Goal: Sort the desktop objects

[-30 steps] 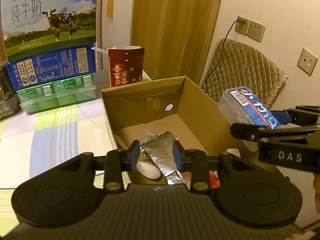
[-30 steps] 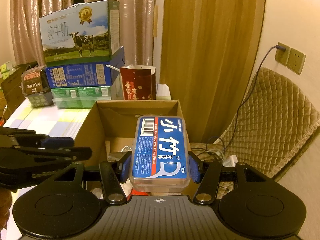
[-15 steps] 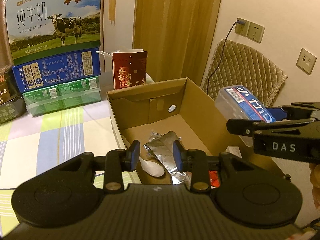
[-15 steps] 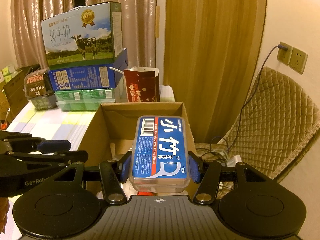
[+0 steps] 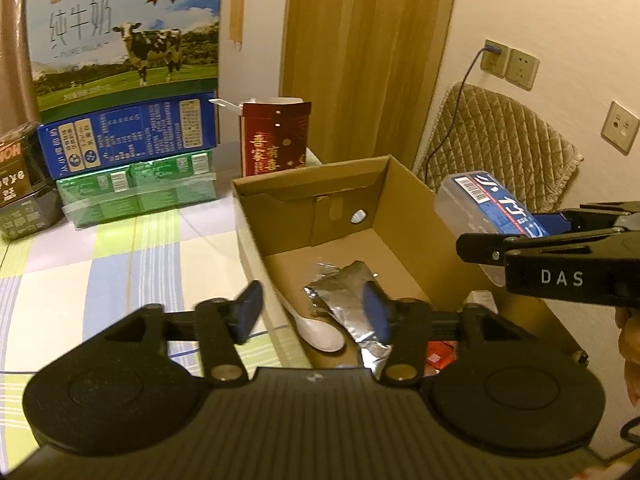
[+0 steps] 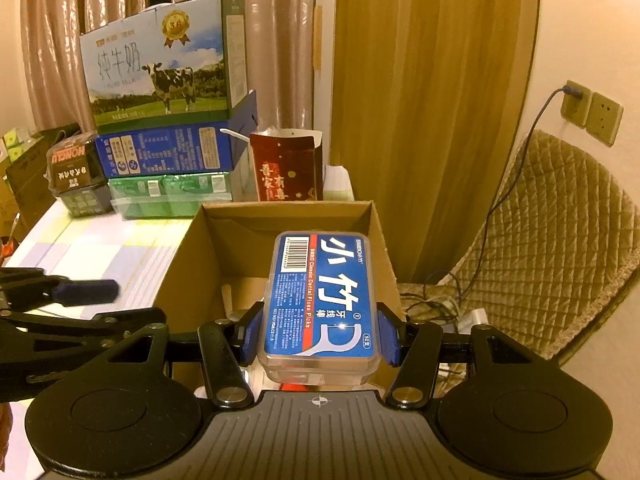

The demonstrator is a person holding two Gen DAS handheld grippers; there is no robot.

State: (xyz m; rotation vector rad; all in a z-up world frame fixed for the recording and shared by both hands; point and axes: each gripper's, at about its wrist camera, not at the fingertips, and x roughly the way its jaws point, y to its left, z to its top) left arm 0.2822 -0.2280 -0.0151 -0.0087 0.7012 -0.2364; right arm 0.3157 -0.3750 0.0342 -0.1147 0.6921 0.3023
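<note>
a warmly lit room with tan curtains and a cream wall frames a table under a pastel checked tablecloth (image 5: 100, 264), where milk cartons, topped by a large cow-printed milk carton (image 5: 124, 36), stand stacked at the far edge beside a dark red paper gift bag (image 5: 274, 140). near the table's right edge sits an open brown cardboard box (image 5: 404, 216), already holding a crumpled silver foil pouch (image 5: 344, 292), a white plastic spoon (image 5: 320, 332) and something red that is mostly hidden. a quilted beige chair cushion (image 6: 560, 216) rests against the wall beyond it.

the right gripper (image 6: 320, 334) is clamped on a clear plastic case of dental floss picks with a blue label (image 6: 322, 304), its 2 blue pads pressed to the case's long sides; the case is held level in the air over the box's near right part, not yet inside. the left gripper (image 5: 312, 312) hangs over the box's left wall with its jaws spread wide and nothing between them.

the step in hand appears to be dropping the floss case into the box. the next move would call for lowering it past the rim toward the bare cardboard floor, then easing the pads apart, while the empty left gripper looks free to fetch another item.
</note>
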